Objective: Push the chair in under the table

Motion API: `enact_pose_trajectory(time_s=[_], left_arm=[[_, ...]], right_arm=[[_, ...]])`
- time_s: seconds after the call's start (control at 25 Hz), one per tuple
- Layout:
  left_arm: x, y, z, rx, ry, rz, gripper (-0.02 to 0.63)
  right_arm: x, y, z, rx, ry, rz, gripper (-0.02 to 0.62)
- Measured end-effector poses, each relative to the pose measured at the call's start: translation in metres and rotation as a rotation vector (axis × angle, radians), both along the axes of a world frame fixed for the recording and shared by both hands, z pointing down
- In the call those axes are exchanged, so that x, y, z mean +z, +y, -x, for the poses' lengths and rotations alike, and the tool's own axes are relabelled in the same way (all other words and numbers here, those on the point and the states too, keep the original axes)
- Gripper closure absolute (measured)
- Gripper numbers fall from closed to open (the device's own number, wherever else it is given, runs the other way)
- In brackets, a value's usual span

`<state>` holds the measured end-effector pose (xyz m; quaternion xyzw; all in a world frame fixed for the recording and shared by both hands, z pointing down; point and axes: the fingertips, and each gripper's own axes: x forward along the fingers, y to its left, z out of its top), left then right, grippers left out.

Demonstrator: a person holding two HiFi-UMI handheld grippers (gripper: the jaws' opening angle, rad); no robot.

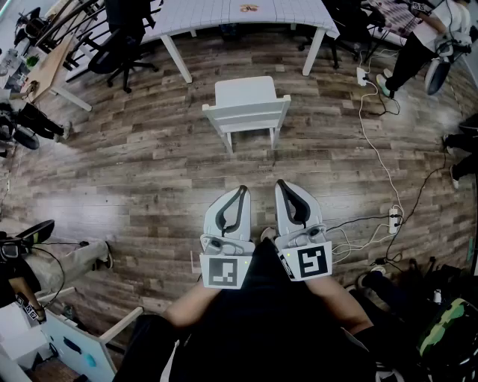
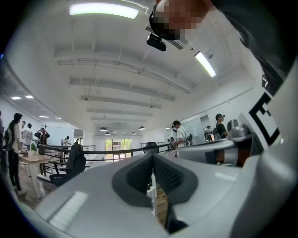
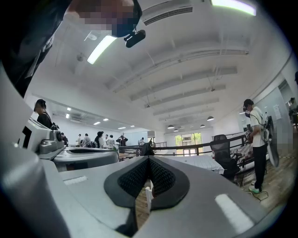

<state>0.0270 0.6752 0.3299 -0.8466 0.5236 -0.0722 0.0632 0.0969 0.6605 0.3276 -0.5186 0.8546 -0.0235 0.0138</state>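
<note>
- White-painted chair [image 1: 246,104] stands on the wood-plank floor [image 1: 149,171], short of the white surface [image 1: 231,13] ahead and well apart from both grippers.
- Its seat faces the surface and its backrest faces the person; the backrest's top rail, the long line of the chair, runs left to right, roughly parallel to the surface's near edge.
- It looks rigid and fairly light, likely to slide on the planks but apt to swivel if shoved off-centre; even pressure on the backrest rail seems the soundest contact.
- Left gripper [image 1: 243,190] and right gripper [image 1: 280,184] point forward side by side, each with jaws together and nothing between them.
</note>
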Motion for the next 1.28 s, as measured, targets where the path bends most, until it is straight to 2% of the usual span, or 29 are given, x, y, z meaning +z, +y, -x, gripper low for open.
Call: enact_pose_trajectory(time_s=[0.16,0.32,0.48,0.6,0.68,0.88,1.08,1.28], left_arm=[[-0.002,-0.004,0.004,-0.024,0.08,0.006,0.598],[-0.003,-0.007,0.029,-0.096,0.187,-0.013,0.598],[0.003,-0.011,0.052,-0.173,0.157,-0.063,0.598],[0.009,-0.013,0.059,-0.204,0.153,-0.061,0.598],[0.017,-0.008,0.053,-0.19,0.14,-0.04,0.598],[0.041,-0.017,0.018,-0.075,0.109,0.039,0.598],[0.043,-0.062,0.015,-0.065,0.141,0.035,0.598],[0.038,-0.124,0.027,-0.058,0.155,0.027,0.598]], right_arm=[[0.002,0.003,-0.001,-0.017,-0.048,0.021,0.598],[0.0,0.011,-0.011,0.013,-0.035,-0.021,0.598],[0.009,0.016,-0.033,0.028,-0.043,-0.014,0.597],[0.023,0.014,-0.038,0.027,-0.048,0.02,0.598],[0.029,0.017,-0.037,0.016,-0.042,0.042,0.598],[0.035,-0.001,-0.042,-0.012,-0.014,0.071,0.597],[0.05,-0.037,-0.043,0.013,0.028,0.102,0.598],[0.053,-0.097,-0.032,0.014,0.045,0.127,0.597]])
